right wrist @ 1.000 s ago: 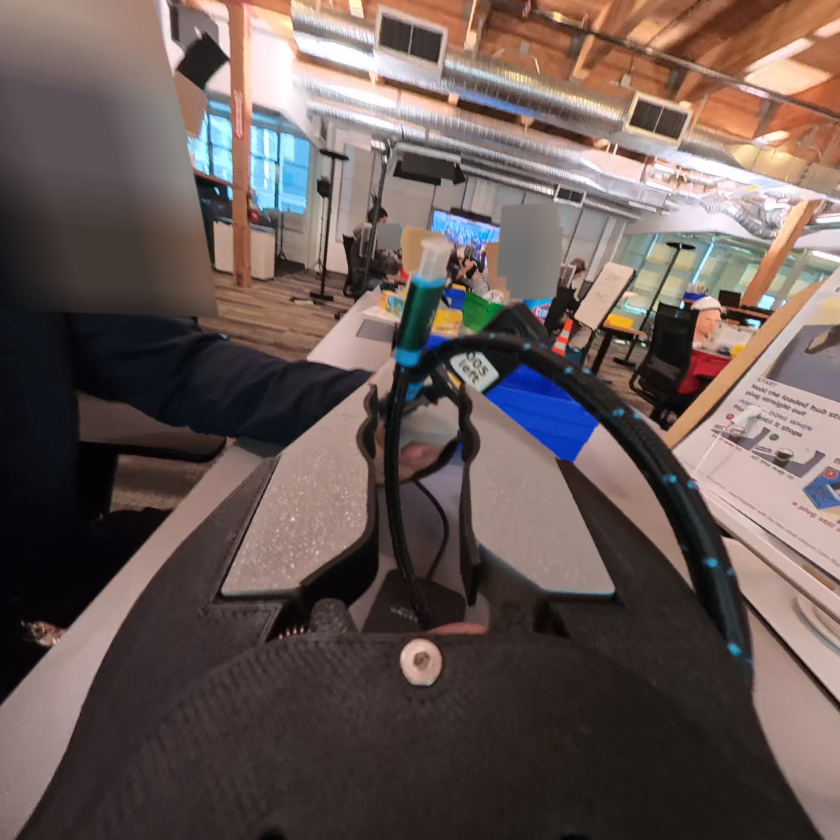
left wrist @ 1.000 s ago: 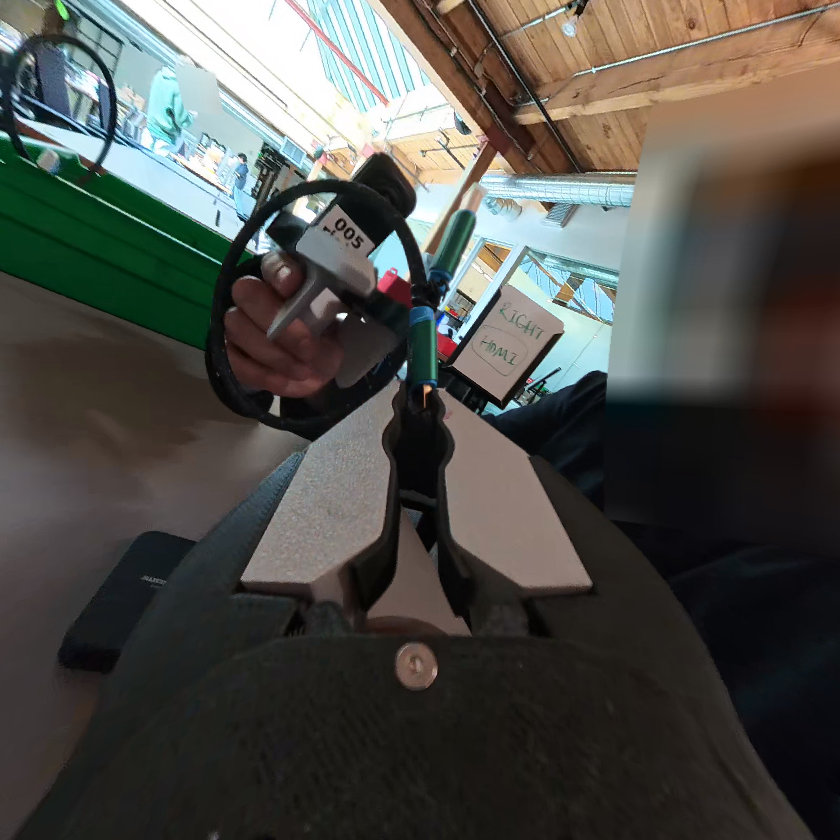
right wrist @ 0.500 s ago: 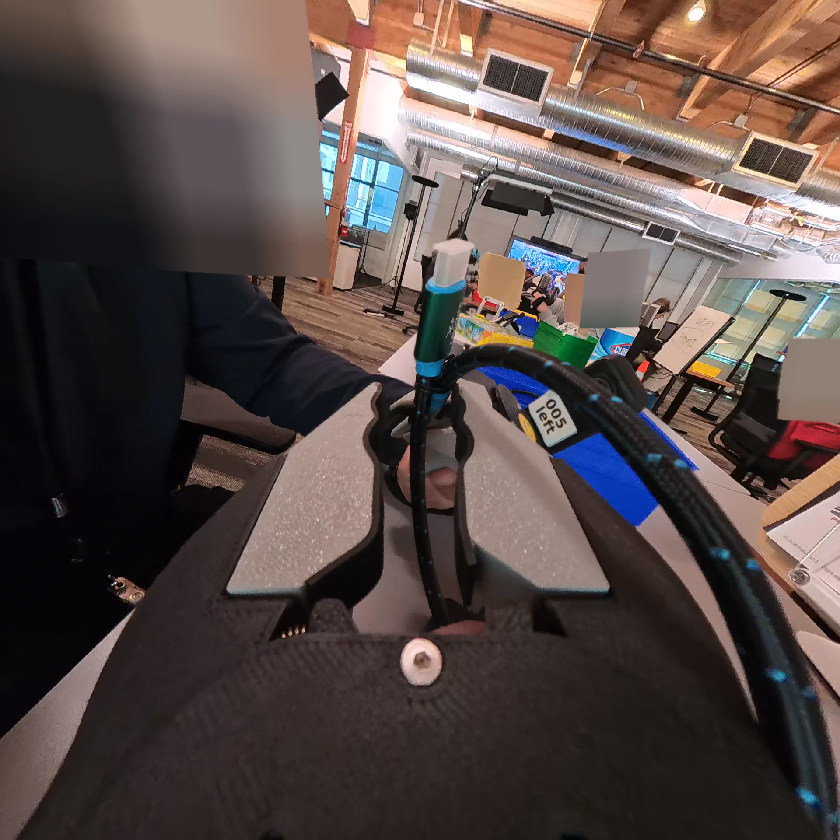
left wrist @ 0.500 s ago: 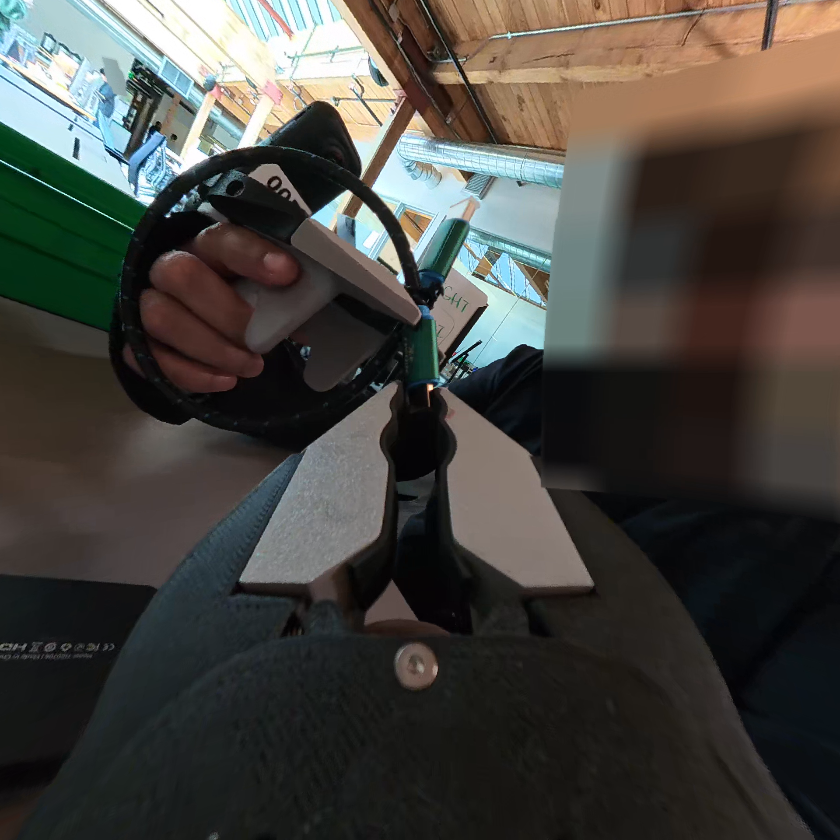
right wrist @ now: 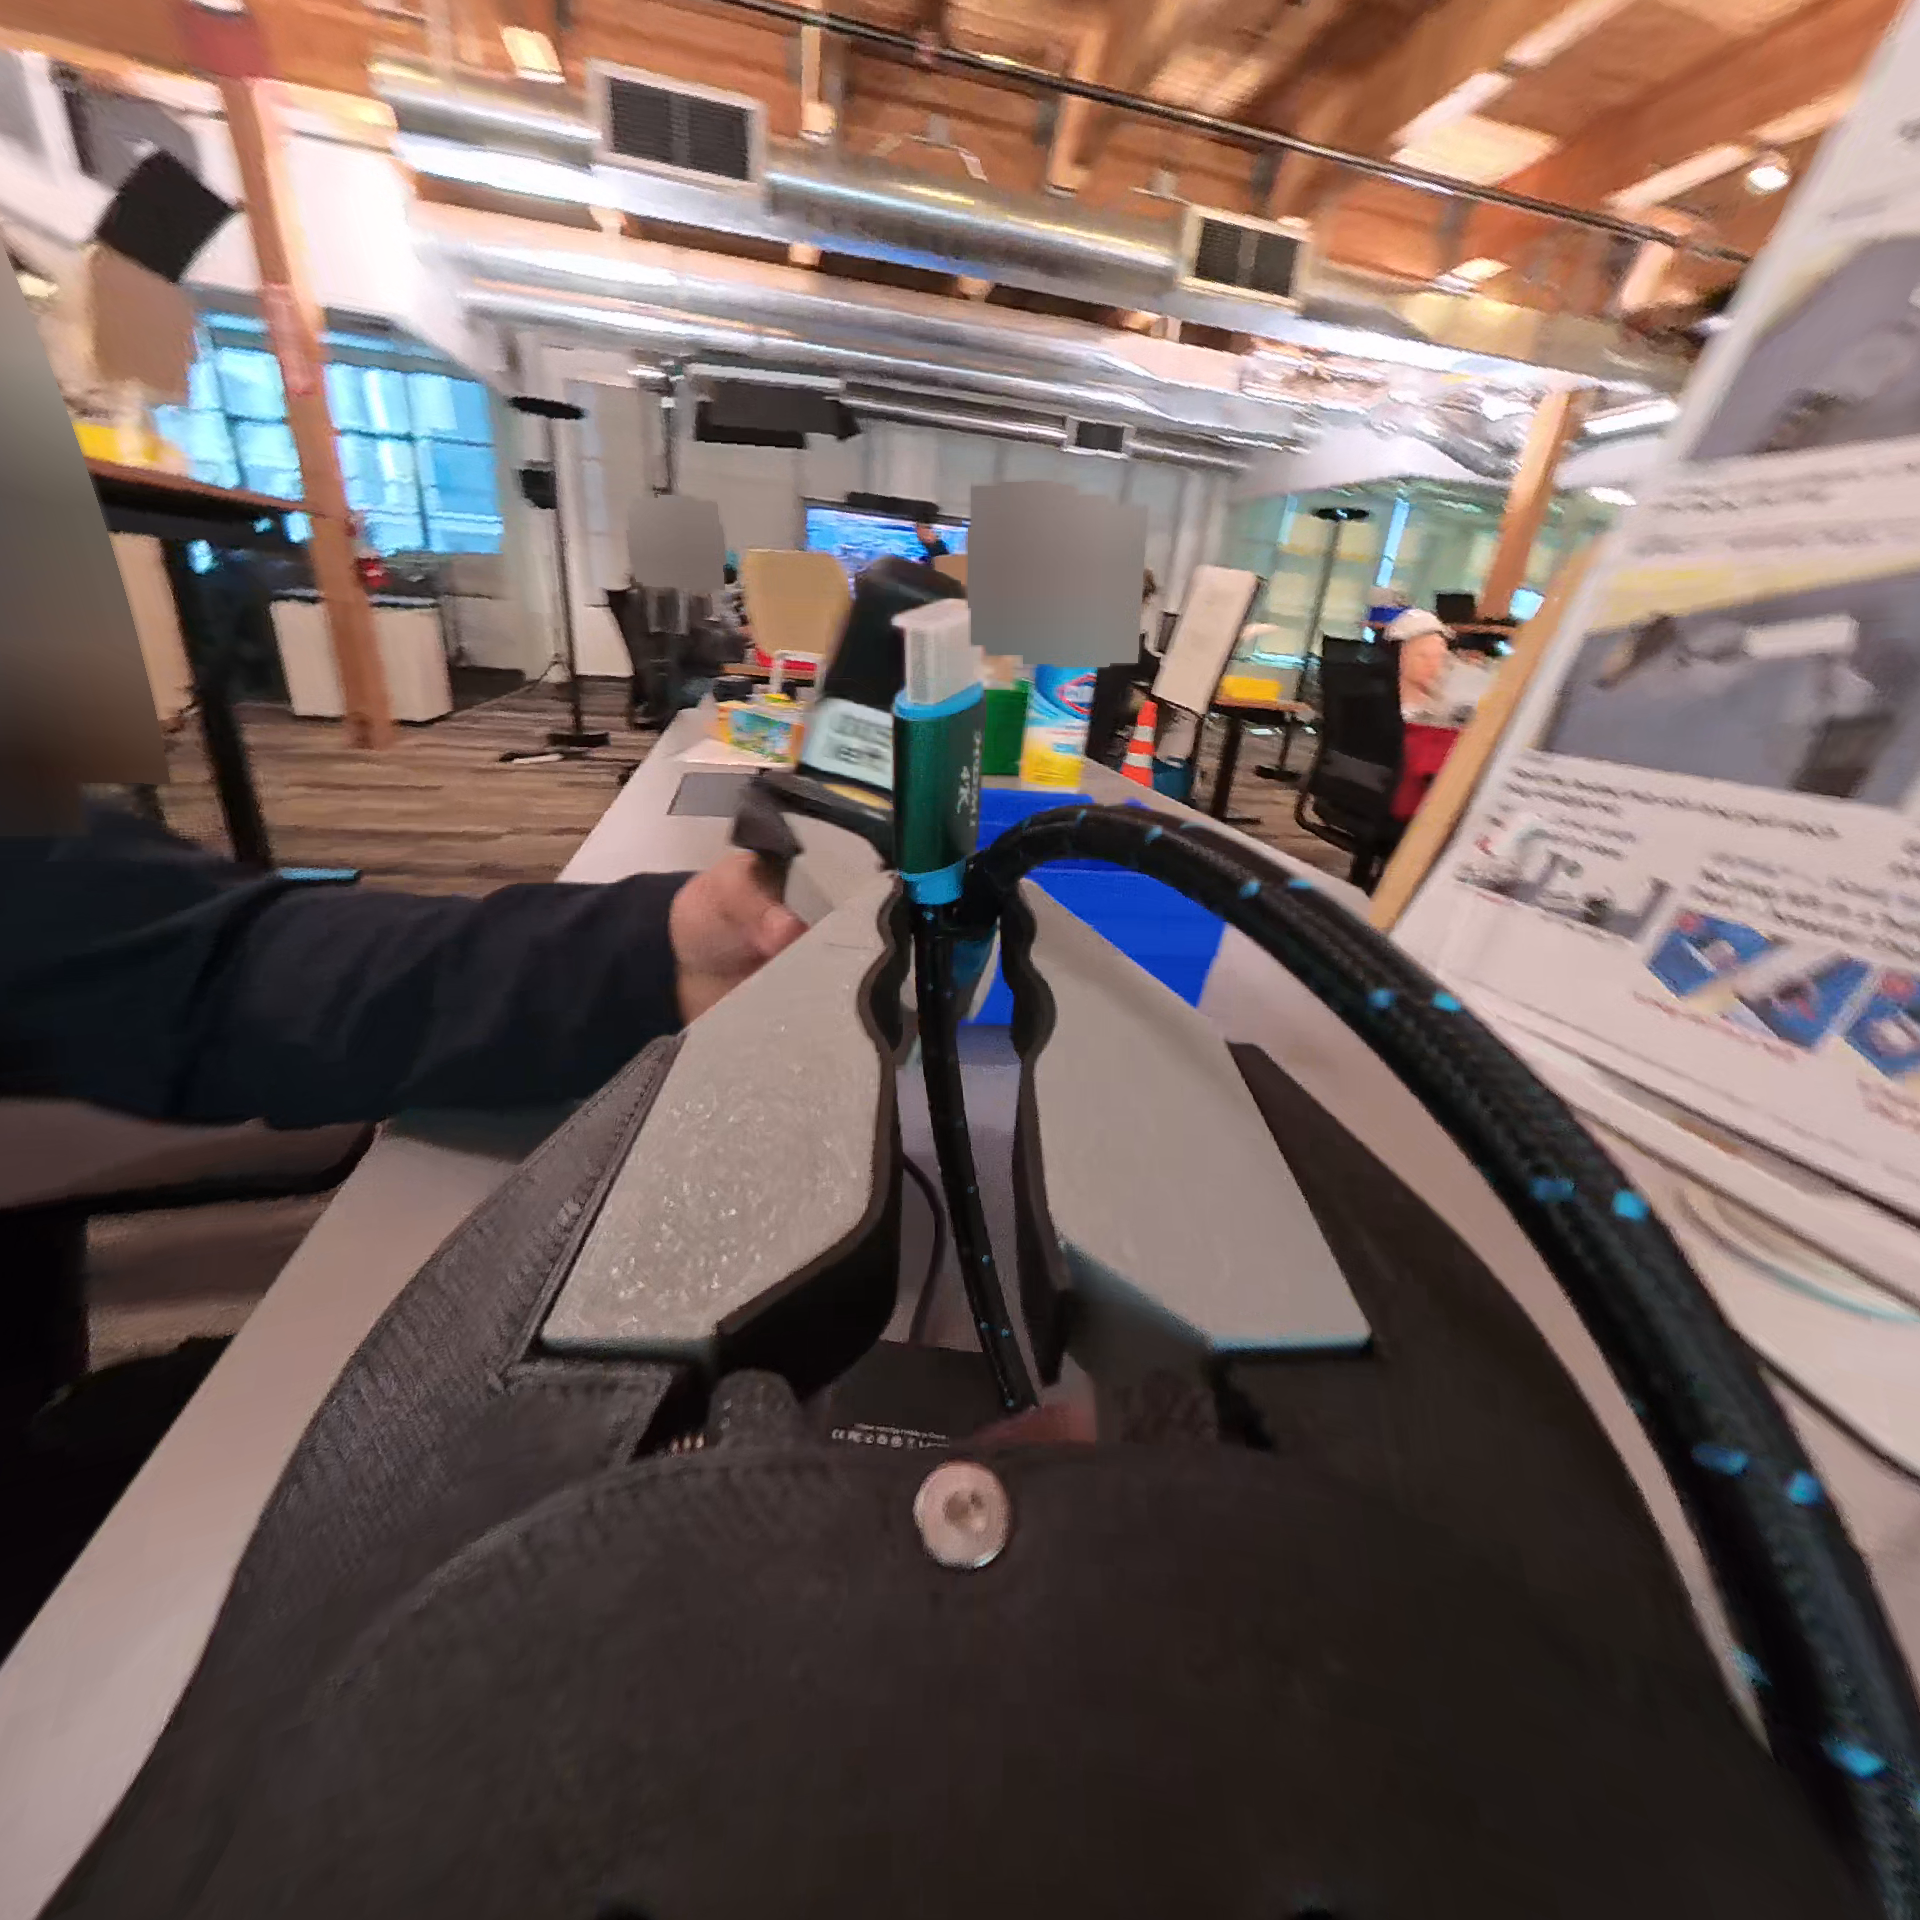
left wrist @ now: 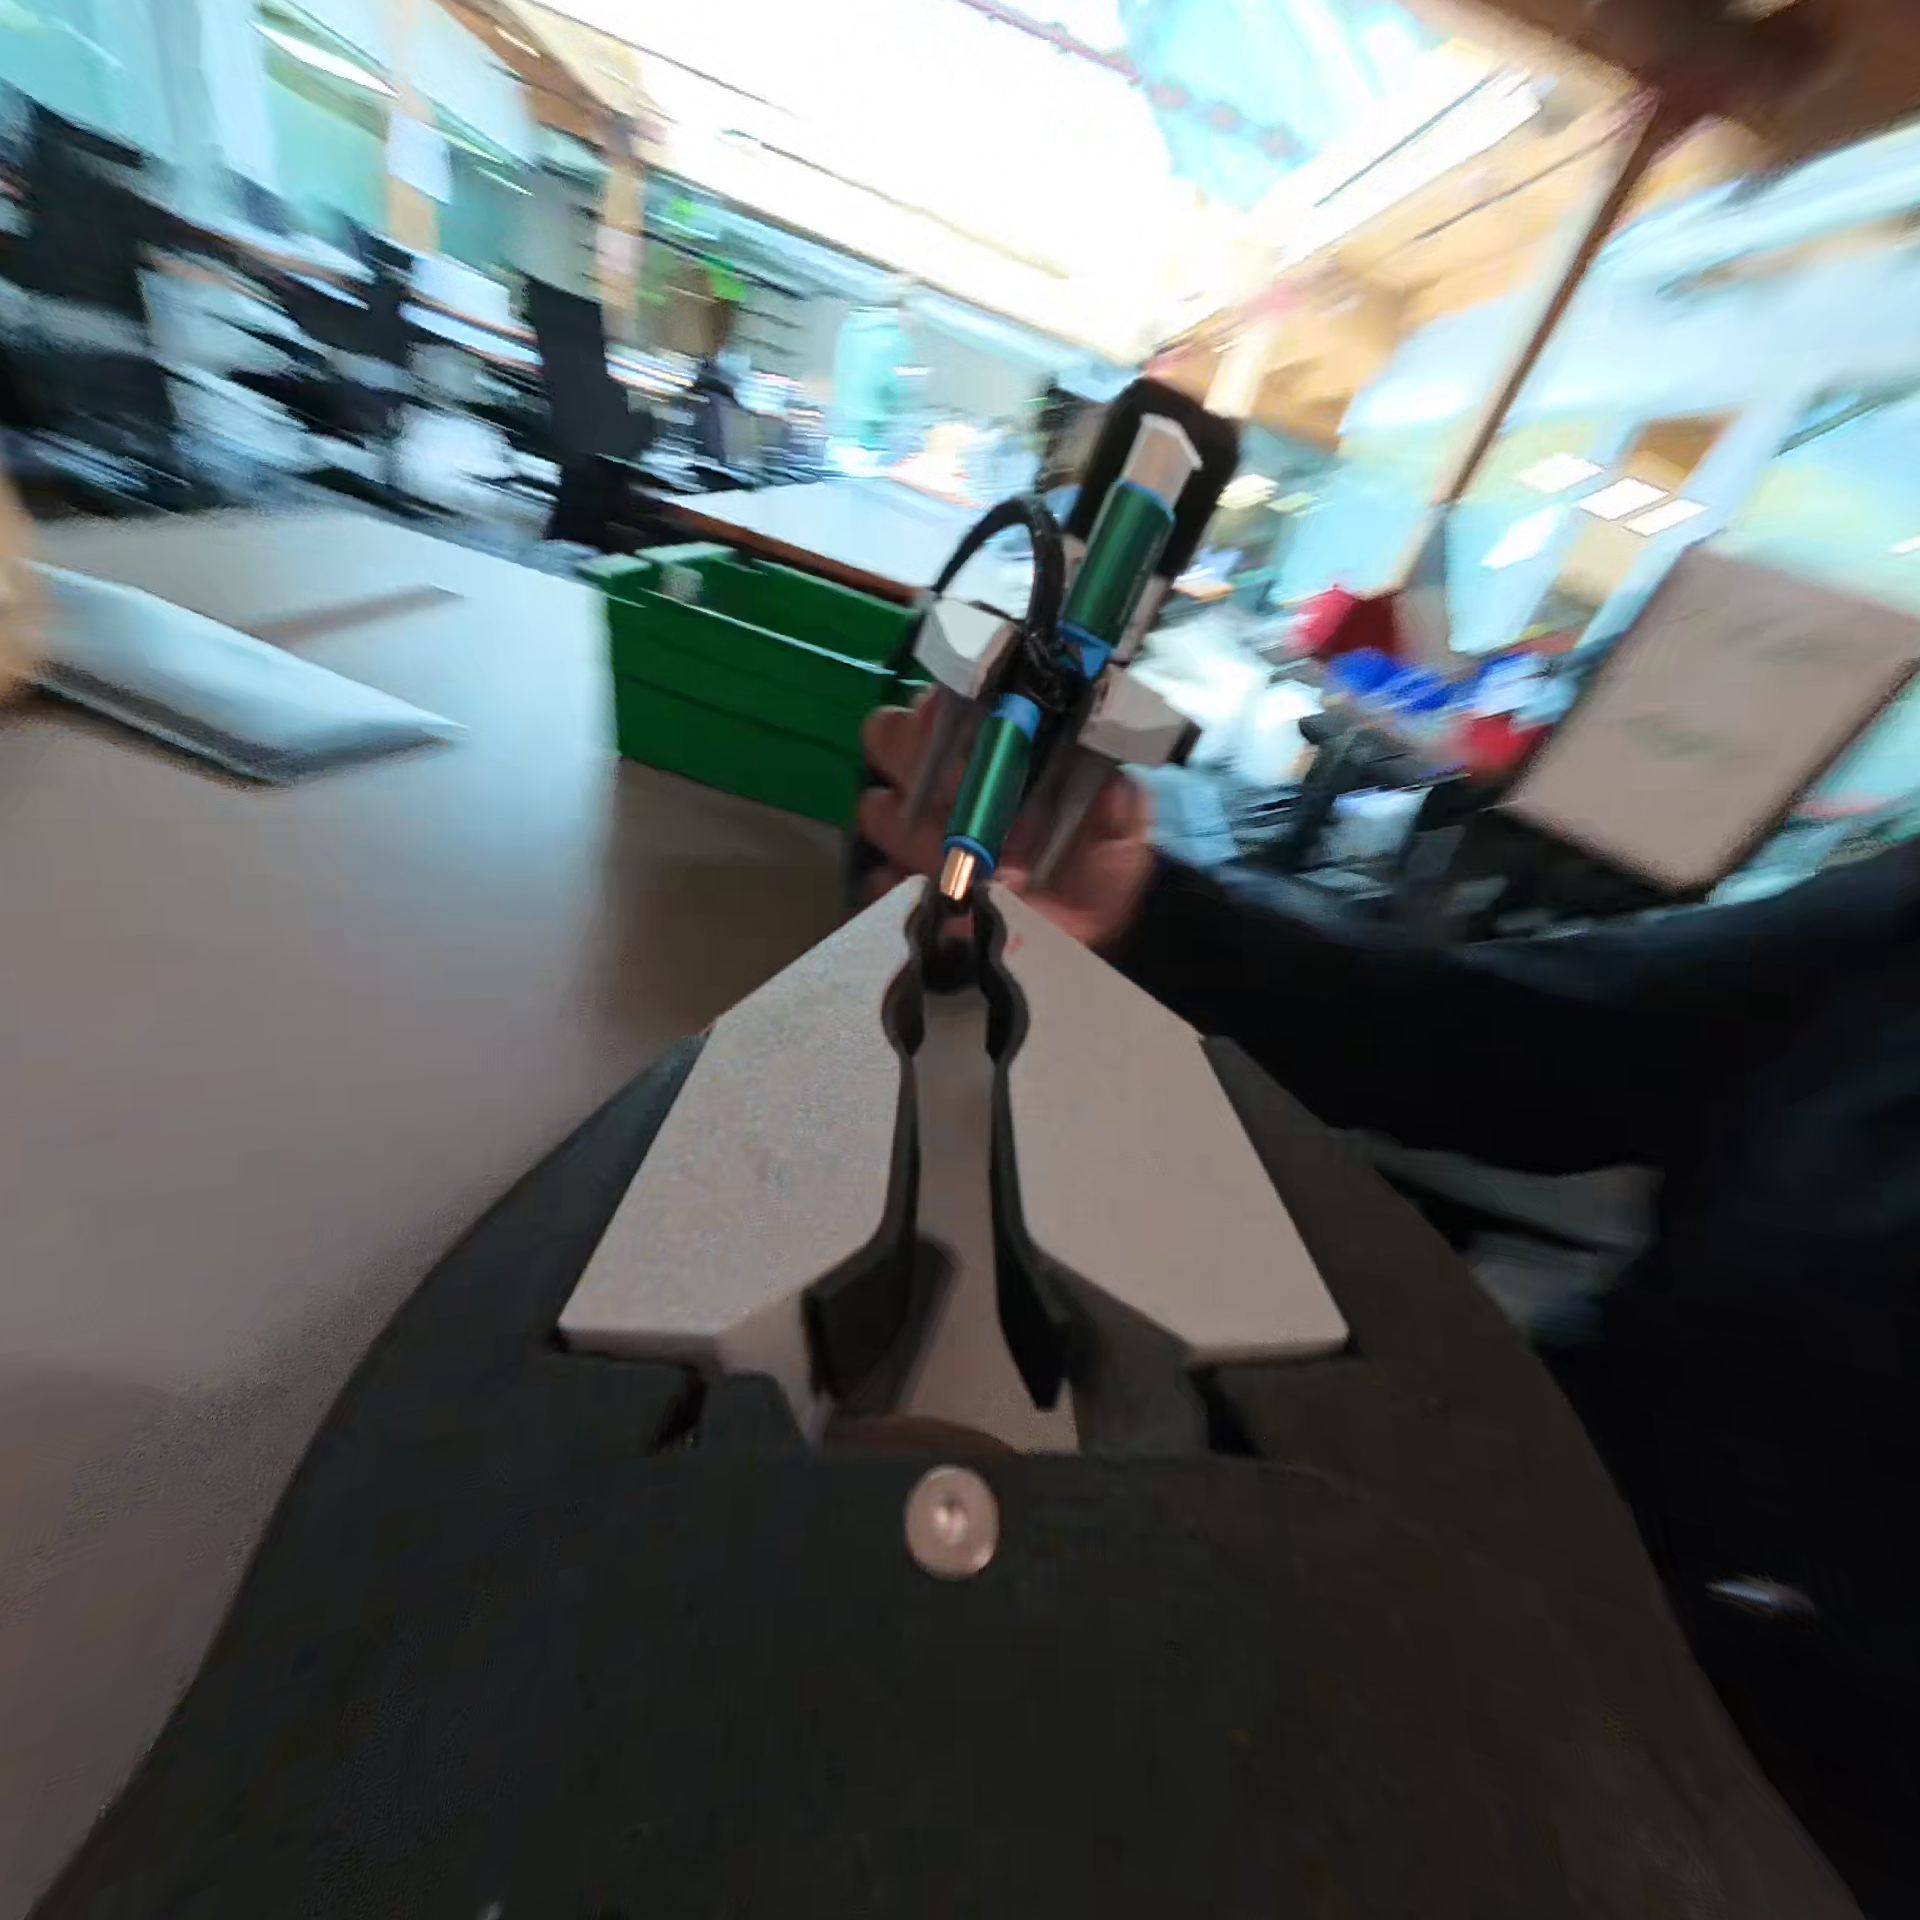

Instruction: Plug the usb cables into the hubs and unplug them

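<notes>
A black braided cable [right wrist: 1455,1049] with blue flecks has a green plug at each end. My right gripper [right wrist: 951,904] is shut on the cable just under the large green plug [right wrist: 935,779], which has a clear cap and stands upright. The cable loops off to the right. In the left wrist view the right gripper [left wrist: 1044,675] faces me, a hand [left wrist: 1081,862] holding it. The small green plug [left wrist: 987,758] points down at my left gripper [left wrist: 954,909]. The left gripper's jaws are shut and empty, the plug's metal tip right at the fingertips.
The grey table [left wrist: 312,987] holds a green bin [left wrist: 748,675] and a flat grey object [left wrist: 208,675]. A black device [right wrist: 894,1403] lies under my right gripper. A blue bin [right wrist: 1122,914] sits ahead, printed sheets [right wrist: 1714,831] on the right. A dark sleeve [right wrist: 312,987] reaches in from the left. Less than 4 cm separates the two grippers' tips.
The left view has swung fast and is blurred. The right gripper now faces it head-on, farther off, with the cable loop edge-on. The black device has left the left view.
</notes>
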Demonstrator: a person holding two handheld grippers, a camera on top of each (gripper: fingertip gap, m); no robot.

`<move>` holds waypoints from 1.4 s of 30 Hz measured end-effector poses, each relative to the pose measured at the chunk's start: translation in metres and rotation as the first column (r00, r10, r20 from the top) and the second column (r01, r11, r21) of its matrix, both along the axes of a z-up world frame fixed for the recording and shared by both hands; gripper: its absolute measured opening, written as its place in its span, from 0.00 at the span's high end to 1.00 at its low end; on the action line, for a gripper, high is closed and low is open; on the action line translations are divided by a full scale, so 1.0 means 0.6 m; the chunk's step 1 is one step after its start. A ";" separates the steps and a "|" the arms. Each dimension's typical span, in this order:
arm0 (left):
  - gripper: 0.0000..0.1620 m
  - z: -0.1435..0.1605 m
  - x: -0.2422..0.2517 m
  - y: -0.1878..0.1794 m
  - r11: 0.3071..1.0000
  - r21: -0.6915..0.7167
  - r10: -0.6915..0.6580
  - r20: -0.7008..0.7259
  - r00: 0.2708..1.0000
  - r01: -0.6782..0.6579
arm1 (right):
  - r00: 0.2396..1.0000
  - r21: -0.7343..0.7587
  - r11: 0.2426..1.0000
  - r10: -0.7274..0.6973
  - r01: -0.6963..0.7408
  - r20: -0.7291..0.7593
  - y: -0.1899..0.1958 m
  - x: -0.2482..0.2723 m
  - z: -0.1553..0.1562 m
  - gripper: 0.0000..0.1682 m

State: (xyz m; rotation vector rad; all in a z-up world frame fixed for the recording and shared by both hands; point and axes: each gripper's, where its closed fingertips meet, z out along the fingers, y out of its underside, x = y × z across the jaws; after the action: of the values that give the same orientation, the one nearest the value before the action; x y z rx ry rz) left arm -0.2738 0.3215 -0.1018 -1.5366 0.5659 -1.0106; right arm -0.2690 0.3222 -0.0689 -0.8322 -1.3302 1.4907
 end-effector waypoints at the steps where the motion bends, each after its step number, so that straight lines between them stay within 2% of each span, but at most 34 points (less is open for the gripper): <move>1: 0.98 0.002 -0.014 0.009 0.993 0.072 0.099 -0.080 0.992 -0.093 | 1.000 -0.038 0.999 -0.024 0.025 0.015 0.012 -0.005 -0.003 0.92; 4: 0.91 0.000 -0.050 0.032 0.915 0.278 0.369 -0.284 0.885 -0.292 | 0.996 -0.160 0.985 -0.056 0.066 0.065 0.040 -0.018 -0.014 0.92; 7: 0.84 -0.020 -0.052 0.045 0.839 0.449 0.513 -0.463 0.723 -0.308 | 0.992 -0.265 0.959 -0.076 0.100 0.099 0.058 -0.027 -0.023 0.92; 10: 0.82 -0.044 -0.055 0.061 0.766 0.577 0.629 -0.579 0.519 -0.284 | 0.992 -0.364 0.925 -0.072 0.106 0.104 0.070 -0.030 -0.024 0.92; 12: 0.81 -0.053 -0.060 0.070 0.725 0.636 0.682 -0.608 0.406 -0.264 | 0.993 -0.433 0.896 -0.062 0.101 0.103 0.077 -0.031 -0.025 0.92; 14: 0.80 -0.056 -0.061 0.074 0.689 0.684 0.720 -0.608 0.334 -0.240 | 0.992 -0.489 0.867 -0.050 0.099 0.113 0.083 -0.034 -0.031 0.92; 19: 0.80 -0.048 -0.061 0.080 0.621 0.754 0.782 -0.576 0.238 -0.214 | 0.992 -0.542 0.838 0.000 0.070 0.127 0.072 -0.044 -0.039 0.92; 21: 0.79 -0.047 -0.062 0.081 0.604 0.771 0.795 -0.566 0.218 -0.203 | 0.991 -0.547 0.835 0.015 0.062 0.136 0.064 -0.049 -0.041 0.92; 23: 0.84 -0.042 -0.058 0.078 0.577 0.799 0.814 -0.542 0.211 -0.172 | 0.987 -0.547 0.834 0.016 0.076 0.161 0.059 -0.055 -0.049 0.92; 27: 0.88 -0.033 -0.048 0.074 0.530 0.840 0.843 -0.505 0.187 -0.117 | 0.985 -0.587 0.806 0.027 0.078 0.168 0.062 -0.059 -0.056 0.92; 30: 0.88 -0.039 -0.049 0.079 0.527 0.843 0.846 -0.511 0.151 -0.106 | 0.985 -0.622 0.779 0.042 0.073 0.167 0.066 -0.059 -0.060 0.92; 32: 0.89 -0.041 -0.051 0.080 0.540 0.834 0.839 -0.523 0.152 -0.110 | 0.985 -0.632 0.772 0.046 0.073 0.169 0.066 -0.060 -0.062 0.92; 37: 0.90 -0.029 -0.044 0.072 0.576 0.798 0.811 -0.531 0.246 -0.175 | 0.985 -0.659 0.752 0.088 0.030 0.145 0.061 -0.056 -0.052 0.92; 42: 0.90 -0.044 -0.040 0.071 0.678 0.704 0.723 -0.588 0.363 -0.212 | 0.976 -0.629 0.774 0.083 0.066 0.203 0.061 -0.058 -0.068 0.92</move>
State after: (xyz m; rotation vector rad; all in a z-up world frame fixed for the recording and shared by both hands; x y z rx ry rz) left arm -0.2979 0.3641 -0.1284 -1.4567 0.8711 0.4861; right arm -0.3036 0.3591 -0.1094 -1.4605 -0.9653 1.9364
